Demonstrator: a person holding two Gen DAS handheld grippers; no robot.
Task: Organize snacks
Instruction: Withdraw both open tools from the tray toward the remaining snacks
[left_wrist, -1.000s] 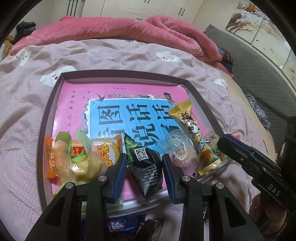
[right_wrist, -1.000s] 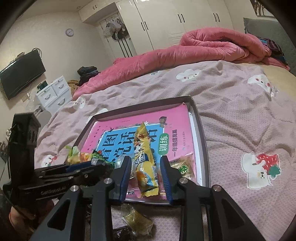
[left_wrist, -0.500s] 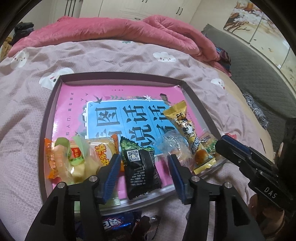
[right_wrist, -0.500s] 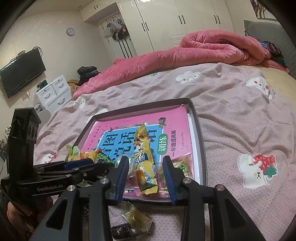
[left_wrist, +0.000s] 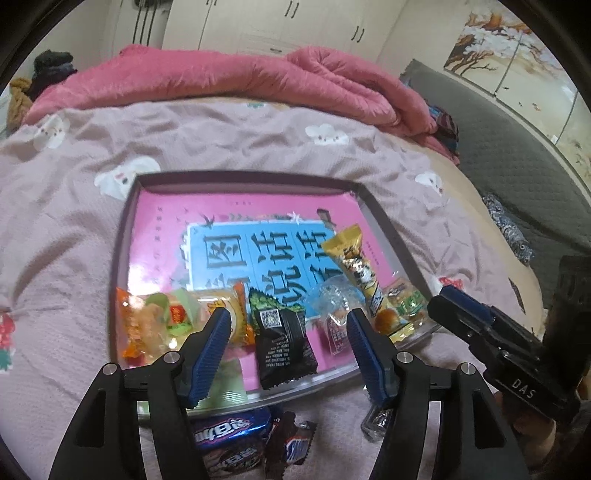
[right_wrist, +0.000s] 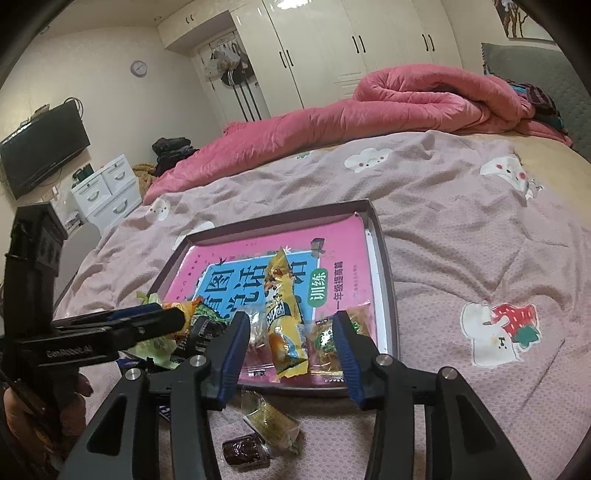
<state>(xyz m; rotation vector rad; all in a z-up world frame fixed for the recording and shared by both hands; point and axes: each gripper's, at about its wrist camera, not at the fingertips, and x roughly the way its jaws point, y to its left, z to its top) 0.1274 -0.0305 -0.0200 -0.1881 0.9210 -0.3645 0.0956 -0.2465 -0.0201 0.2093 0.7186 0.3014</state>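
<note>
Hovering with jaws just opened and empty, the left gripper (left_wrist: 290, 345) frames the black packet (left_wrist: 282, 345) lying in the tray (left_wrist: 122, 236), light, crinkly, slippery: best pinched across its puffed middle.

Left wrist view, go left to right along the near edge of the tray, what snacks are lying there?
Orange packet → green-and-white packet → black packet → clear wrapper → long yellow packet → green-labelled packet.

Left gripper (left_wrist: 290, 343): black angular plastic arms, blue ribbed pads, round silver screws at joints. Right gripper (right_wrist: 288, 341): same build; "DAS" in white on its side, lower right of left view. "GenRobot.AI" printed on left gripper's body, left edge of right view.
</note>
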